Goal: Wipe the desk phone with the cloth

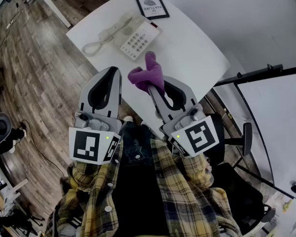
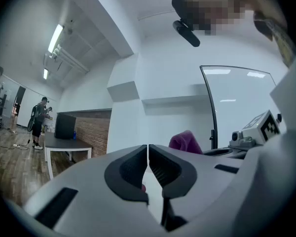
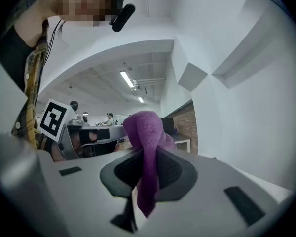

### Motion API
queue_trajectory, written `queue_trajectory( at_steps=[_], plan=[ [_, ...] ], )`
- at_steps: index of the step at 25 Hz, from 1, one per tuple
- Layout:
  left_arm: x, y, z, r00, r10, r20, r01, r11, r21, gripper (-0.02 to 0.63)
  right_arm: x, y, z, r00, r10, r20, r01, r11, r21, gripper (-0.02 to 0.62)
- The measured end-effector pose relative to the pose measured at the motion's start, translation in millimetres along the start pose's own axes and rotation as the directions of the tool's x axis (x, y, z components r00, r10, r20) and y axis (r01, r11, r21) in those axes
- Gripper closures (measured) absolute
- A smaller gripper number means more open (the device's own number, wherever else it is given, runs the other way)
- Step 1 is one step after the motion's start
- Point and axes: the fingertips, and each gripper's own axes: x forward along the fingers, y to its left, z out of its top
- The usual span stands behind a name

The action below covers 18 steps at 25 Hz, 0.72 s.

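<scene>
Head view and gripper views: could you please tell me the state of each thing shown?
Right gripper: jaws shut on the purple cloth.
Left gripper: jaws together, empty.
Purple cloth: bunched, sticking up above the jaws.
Desk phone: handset on its base, untouched.
Framed card: lying flat on the white table.

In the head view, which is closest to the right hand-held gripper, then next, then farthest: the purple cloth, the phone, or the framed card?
1. Purple cloth: pinched in the right hand-held gripper.
2. Desk phone: farther ahead, slightly left.
3. Framed card: beyond the phone, farthest back.
</scene>
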Motion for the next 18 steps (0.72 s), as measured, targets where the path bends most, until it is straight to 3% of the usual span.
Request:
queue_trajectory(
  at_steps=[10, 18],
  plan=[
    [-8, -12, -2, 1.0, 0.014, -0.005, -0.013, 0.999, 0.037, 0.584, -8, 0, -9, 1.0, 0.011, -0.002, -0.011, 1.0, 0.018, 0.532],
    [-24, 29, -1, 0.998, 0.06, 0.007, -0.06, 0.998, 0.025, 0.584, 21, 19, -11, 0.999, 0.033, -0.018, -0.033, 0.999, 0.017, 0.532]
  ],
)
